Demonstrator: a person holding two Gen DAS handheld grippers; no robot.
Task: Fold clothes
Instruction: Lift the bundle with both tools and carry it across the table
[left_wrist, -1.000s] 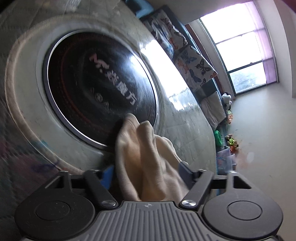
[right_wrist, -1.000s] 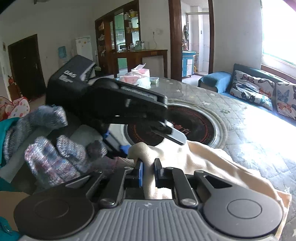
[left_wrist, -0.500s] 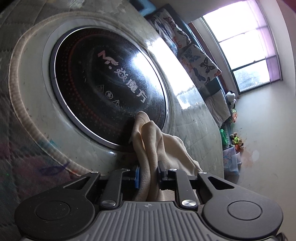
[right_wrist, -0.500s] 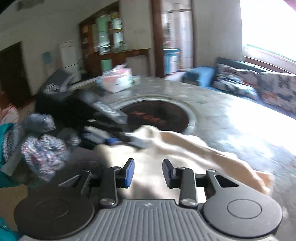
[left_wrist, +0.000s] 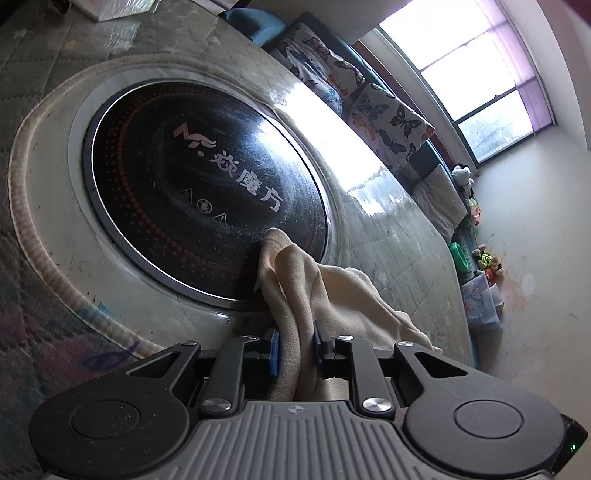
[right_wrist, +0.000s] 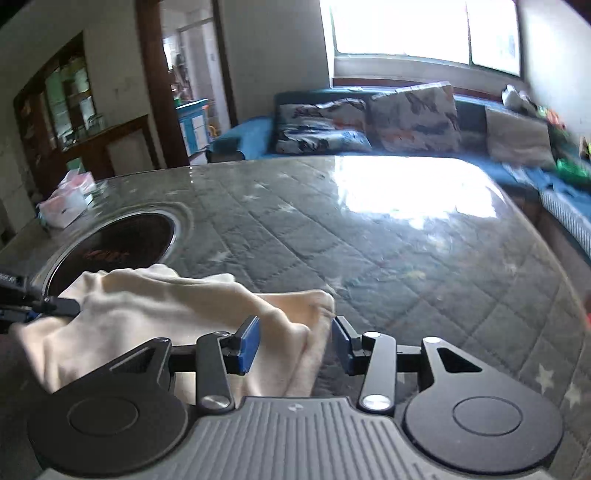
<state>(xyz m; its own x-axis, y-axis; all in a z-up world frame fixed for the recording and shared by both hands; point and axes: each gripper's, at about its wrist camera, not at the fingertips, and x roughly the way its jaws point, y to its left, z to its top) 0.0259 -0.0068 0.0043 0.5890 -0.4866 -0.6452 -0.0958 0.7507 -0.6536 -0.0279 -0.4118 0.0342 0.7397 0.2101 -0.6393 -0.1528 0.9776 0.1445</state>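
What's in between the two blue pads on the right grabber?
The cream cloth lies between the opening right gripper pads, not pinched. The right wrist view shows this.

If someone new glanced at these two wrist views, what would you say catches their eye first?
Most striking is the cream garment, bunched on the table at the edge of the round black cooktop; the left gripper pinches a fold of it. In the right wrist view the right gripper has its jaws opening, with the garment's end between them but not pressed. Behind the quilted table, a bright window glares over a blue sofa with butterfly cushions.
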